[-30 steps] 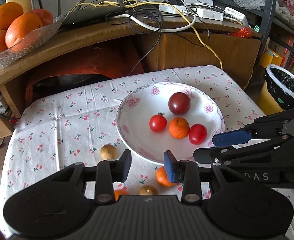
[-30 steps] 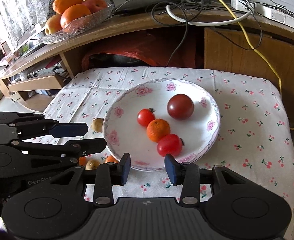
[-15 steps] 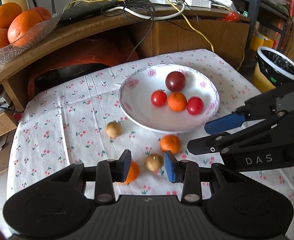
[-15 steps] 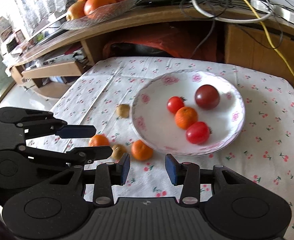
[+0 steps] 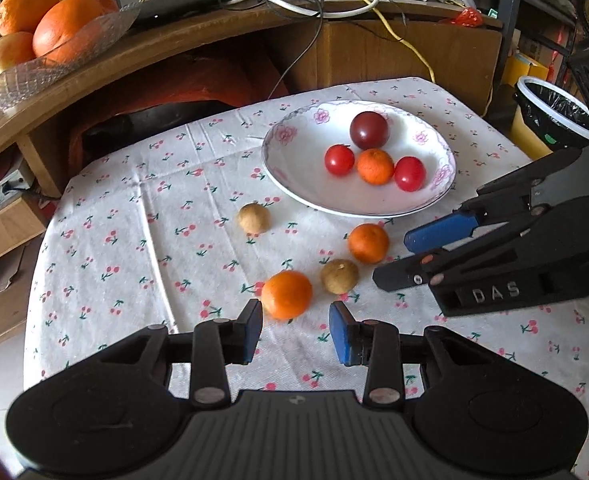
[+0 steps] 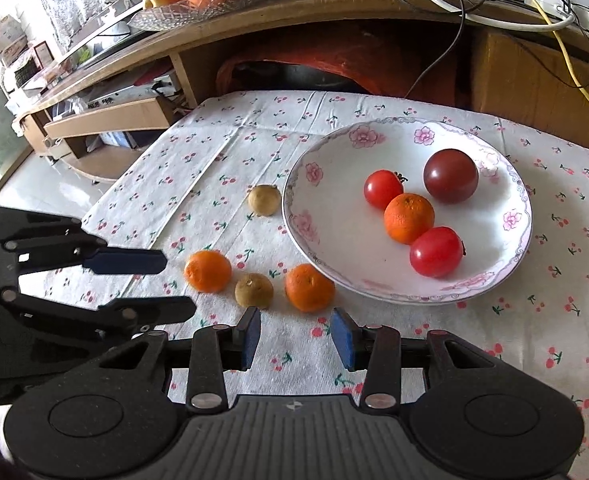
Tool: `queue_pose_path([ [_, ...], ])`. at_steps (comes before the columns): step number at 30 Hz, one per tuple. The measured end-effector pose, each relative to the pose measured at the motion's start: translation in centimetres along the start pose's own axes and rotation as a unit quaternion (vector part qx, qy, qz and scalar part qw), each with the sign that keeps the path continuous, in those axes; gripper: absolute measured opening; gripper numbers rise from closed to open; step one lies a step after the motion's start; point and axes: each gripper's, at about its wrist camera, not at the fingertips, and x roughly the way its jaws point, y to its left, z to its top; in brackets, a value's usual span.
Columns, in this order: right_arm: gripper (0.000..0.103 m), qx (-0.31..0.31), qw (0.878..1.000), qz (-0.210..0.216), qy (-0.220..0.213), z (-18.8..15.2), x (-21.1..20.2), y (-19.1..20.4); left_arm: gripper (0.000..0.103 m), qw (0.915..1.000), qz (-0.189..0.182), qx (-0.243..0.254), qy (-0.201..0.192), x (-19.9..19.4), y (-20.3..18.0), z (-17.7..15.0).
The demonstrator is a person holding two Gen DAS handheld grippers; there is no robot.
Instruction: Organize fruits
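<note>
jaws on both grippers stand open and empty. both have pulled back from the plate (image 5: 290, 188) over the last second; four loose fruits, including a mandarin (image 5: 287, 294) at lower centre, now show on the surface, awaiting pickup.

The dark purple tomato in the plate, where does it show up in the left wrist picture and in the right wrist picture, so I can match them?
Left wrist view: dark purple tomato sits right of centre, upper half, at the far side of the plate.
Right wrist view: it sits right of centre, above the middle, toward the plate's far right.
Shared landmark: the small orange in the plate, just in front of it.
</note>
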Motion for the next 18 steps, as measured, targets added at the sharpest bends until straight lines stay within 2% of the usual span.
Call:
queue_pose_path([
  [10,0.039,0.001,1.0,0.001,-0.016,0.3,0.8,0.2,0.044,0.9999,0.012,-0.008,0.001,1.3,1.0,0.0],
  [18,0.04,0.017,1.0,0.008,-0.019,0.5,1.0,-0.1,0.046,1.0,-0.003,0.0,0.005,2.6,0.3,0.6],
])
